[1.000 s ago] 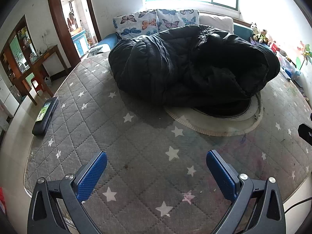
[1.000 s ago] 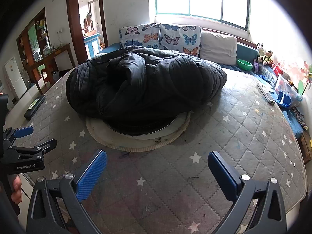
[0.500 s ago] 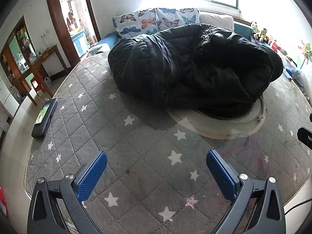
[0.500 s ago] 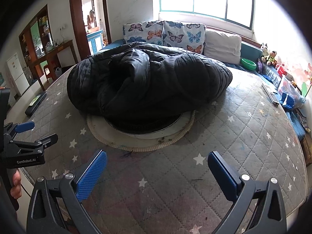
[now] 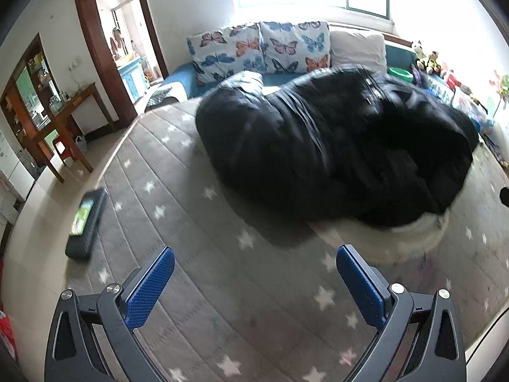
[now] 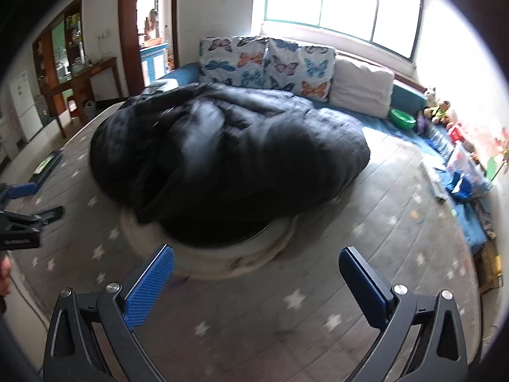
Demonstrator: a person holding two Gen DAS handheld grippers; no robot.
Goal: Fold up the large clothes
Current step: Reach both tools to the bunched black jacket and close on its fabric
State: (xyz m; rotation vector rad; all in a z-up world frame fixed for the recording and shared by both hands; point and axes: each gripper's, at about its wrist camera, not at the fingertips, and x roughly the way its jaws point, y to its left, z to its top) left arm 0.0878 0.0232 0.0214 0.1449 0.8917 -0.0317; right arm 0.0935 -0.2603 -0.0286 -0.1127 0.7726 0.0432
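A big black puffy down coat [image 5: 334, 146] lies crumpled in a heap on a grey star-patterned mattress [image 5: 197, 254]; it also shows in the right wrist view [image 6: 229, 156]. Its hem rests on a round whitish mat [image 6: 241, 258]. My left gripper [image 5: 254, 273] is open and empty, above the mattress in front of the coat. My right gripper [image 6: 256, 273] is open and empty, just short of the mat's near edge. The left gripper also shows at the left edge of the right wrist view [image 6: 22, 213].
Butterfly pillows [image 6: 264, 63] and a white pillow [image 6: 362, 86] line the far side. A dark flat case [image 5: 87, 222] lies at the mattress's left edge. Toys and clutter [image 6: 458, 165] sit along the right. A wooden table [image 5: 60, 130] and doorway are at left.
Both grippers have moved forward toward the coat, which now looks larger and blurred. Both stay open and empty.
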